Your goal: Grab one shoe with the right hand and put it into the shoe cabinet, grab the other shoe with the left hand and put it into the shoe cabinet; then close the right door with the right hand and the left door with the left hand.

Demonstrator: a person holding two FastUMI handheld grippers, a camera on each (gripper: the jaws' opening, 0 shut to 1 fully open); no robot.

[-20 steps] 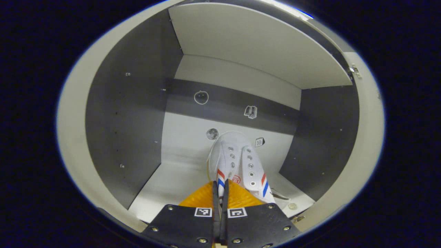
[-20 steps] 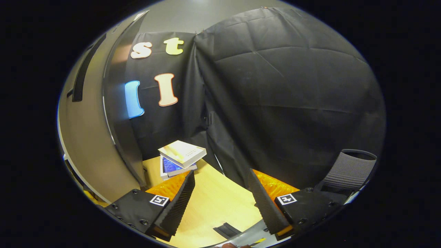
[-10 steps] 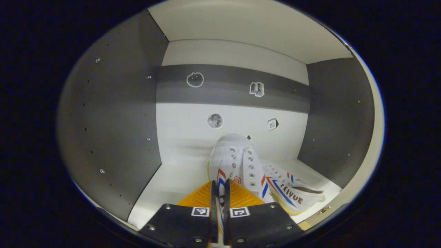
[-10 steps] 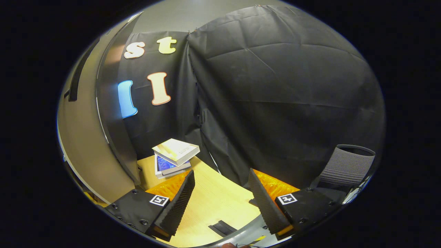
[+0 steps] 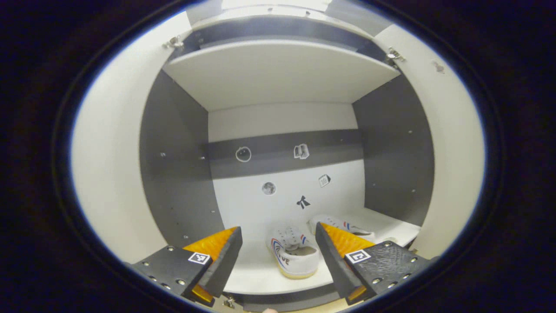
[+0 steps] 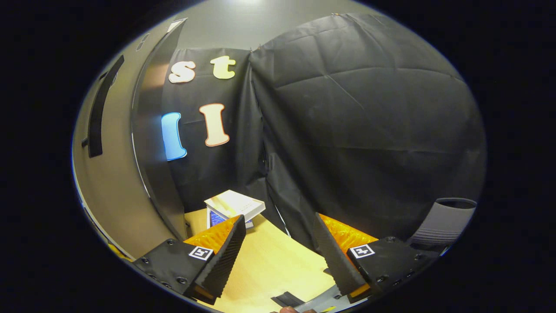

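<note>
Left gripper view: two white shoes with red and blue stripes on the shoe cabinet's (image 5: 182,191) bottom shelf. Near shoe (image 5: 292,256), heel toward the camera, lies between the spread fingers of the left gripper (image 5: 278,261), untouched by either. Far shoe (image 5: 343,227) sits just beside it to the right, part hidden by the right finger. Left gripper: wide open, holding nothing. Small stickers (image 5: 302,201) on the back panel. Left door (image 5: 108,174) and right door (image 5: 456,143) both stand open. Right gripper view: right gripper (image 6: 280,256) wide apart, empty (over a wooden table (image 6: 269,269)); stacked books (image 6: 234,206) at the far edge; ribbed grey bin (image 6: 443,219) at right.
</note>
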